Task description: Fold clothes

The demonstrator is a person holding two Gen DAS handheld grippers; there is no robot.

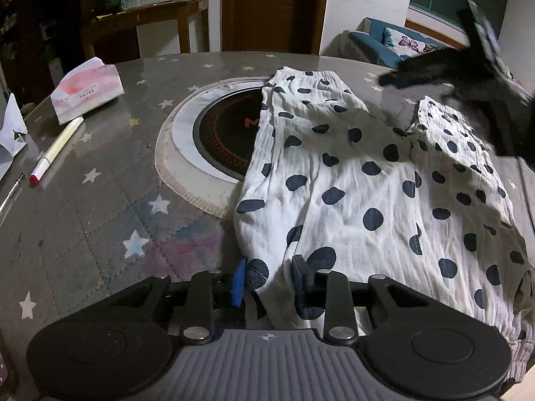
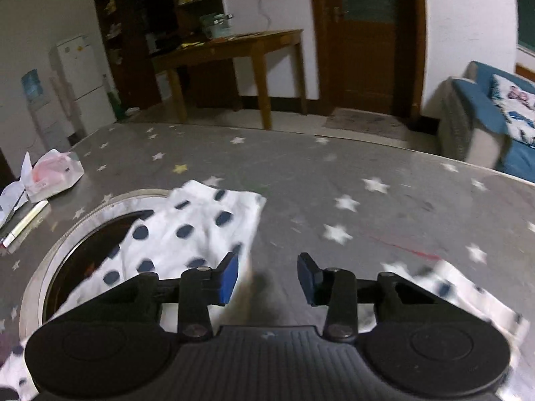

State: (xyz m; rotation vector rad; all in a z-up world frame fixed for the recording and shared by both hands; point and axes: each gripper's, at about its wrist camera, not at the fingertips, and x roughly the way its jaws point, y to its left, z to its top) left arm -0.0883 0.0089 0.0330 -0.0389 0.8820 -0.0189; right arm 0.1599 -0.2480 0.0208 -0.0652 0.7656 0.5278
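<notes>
White trousers with dark polka dots point(image 1: 351, 180) lie spread on the grey star-patterned table point(image 1: 100, 207), both legs pointing away from me. My left gripper point(image 1: 270, 280) sits at their near hem, and bunched cloth fills the gap between its blue pads, which press on it from both sides. The right gripper point(image 1: 468, 73) shows as a dark blur above the far right leg. In the right wrist view the right gripper point(image 2: 269, 277) stands open over bare table; one trouser leg point(image 2: 187, 230) lies just left of its left pad point(image 2: 230, 277), and more cloth point(image 2: 451, 287) lies to its right.
A round hob point(image 1: 227, 133) is set into the table's middle, partly under the trousers. A tissue pack point(image 1: 87, 87), a pen point(image 1: 55, 150) and crumpled paper point(image 1: 10, 133) lie at the left. Beyond the table stand a wooden side table point(image 2: 234, 46) and a blue sofa point(image 2: 485, 107).
</notes>
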